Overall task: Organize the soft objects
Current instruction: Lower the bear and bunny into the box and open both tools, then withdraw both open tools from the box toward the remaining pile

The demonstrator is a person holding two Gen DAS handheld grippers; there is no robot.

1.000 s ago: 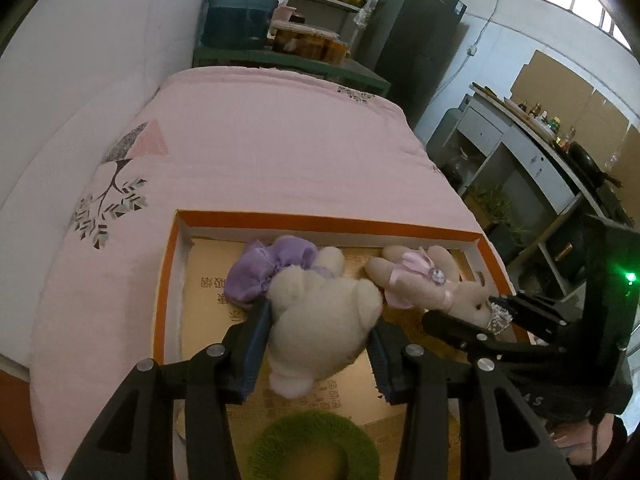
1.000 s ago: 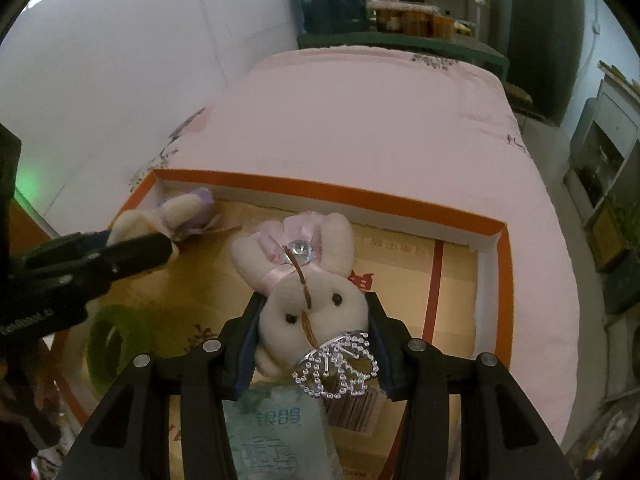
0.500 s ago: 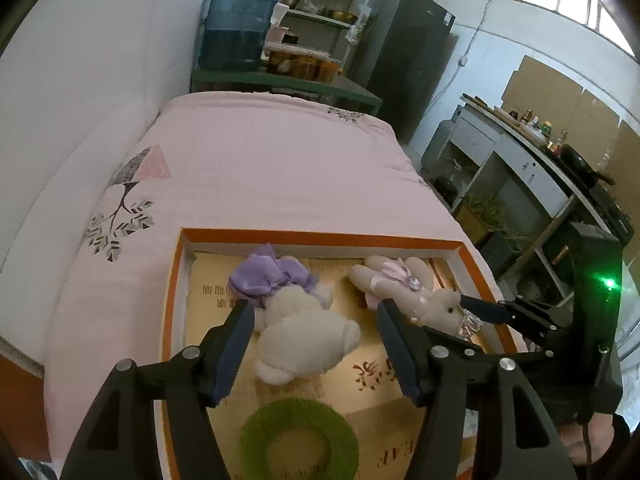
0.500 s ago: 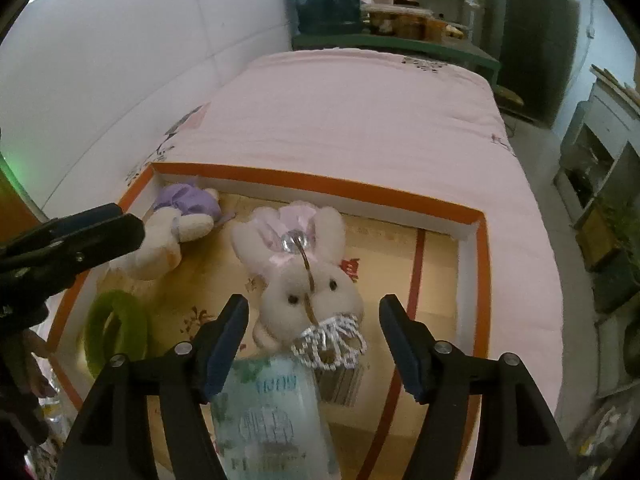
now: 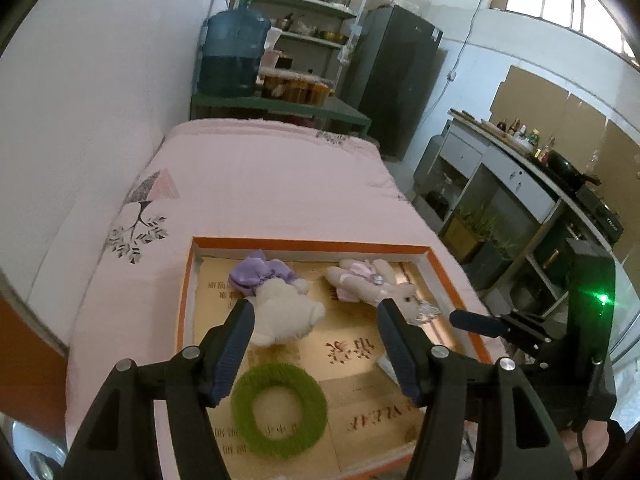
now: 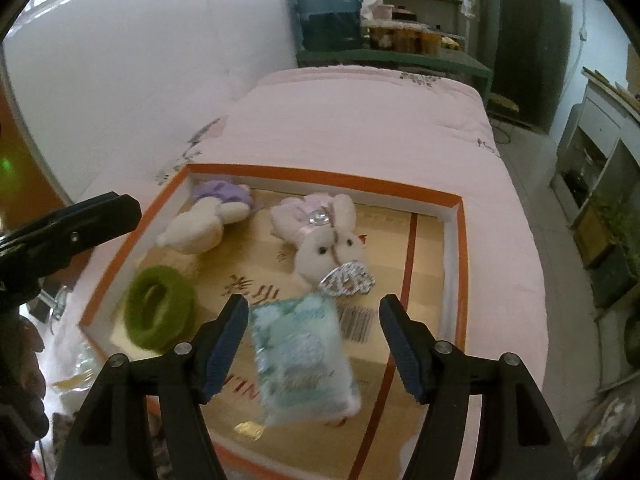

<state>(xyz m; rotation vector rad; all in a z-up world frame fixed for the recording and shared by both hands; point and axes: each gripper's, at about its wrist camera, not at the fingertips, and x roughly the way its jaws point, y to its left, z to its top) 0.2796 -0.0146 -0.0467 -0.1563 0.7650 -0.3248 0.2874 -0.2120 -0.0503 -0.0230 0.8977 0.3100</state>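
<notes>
Both toys lay set down inside the shallow box (image 5: 308, 245) on the pink bed (image 5: 256, 184) — the release step looked finished, judging by how things lay. The left gripper (image 5: 316, 330) stood spread wide, its jaws having just been opening, and nothing was pinched between them; the white bear (image 5: 286, 314) with its purple bow lay just ahead of its left finger, free of the pads. The right gripper (image 6: 314, 330) had likewise just been opening and gripped nothing: the pink rabbit (image 6: 324, 236) rested ahead of it in the box, apart from the pads. Below its open jaws lay a pale blue packet (image 6: 300, 356), with a green ring (image 6: 160, 306) off to the left.

The next move likely called for finding any soft thing not yet boxed — none showed clearly in either view.
</notes>
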